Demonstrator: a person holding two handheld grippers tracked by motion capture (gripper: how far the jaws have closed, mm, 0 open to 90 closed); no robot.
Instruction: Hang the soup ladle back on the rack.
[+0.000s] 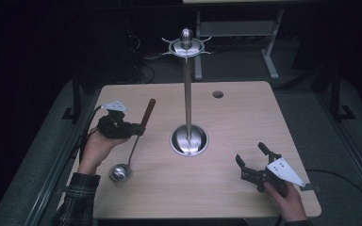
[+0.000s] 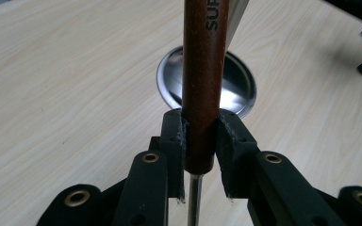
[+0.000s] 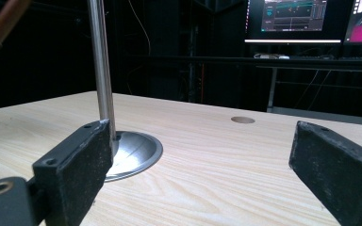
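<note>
High view shows our left gripper clamped on the brown wooden handle of a ladle. The handle rises above the jaws, while the thin metal shaft runs down below them to the bowl, which sits at or just over the table near our left wrist; we cannot tell whether it touches. In the left gripper view the pads press the handle from both sides, close to its lower end. Ahead of that gripper stands the steel hanging stand, its base near and its hooked crown well above. We judge the pick-up done; carrying the ladle up and hanging it on a hook remains. Our right gripper waits released, jaws wide, holding nothing.
</note>
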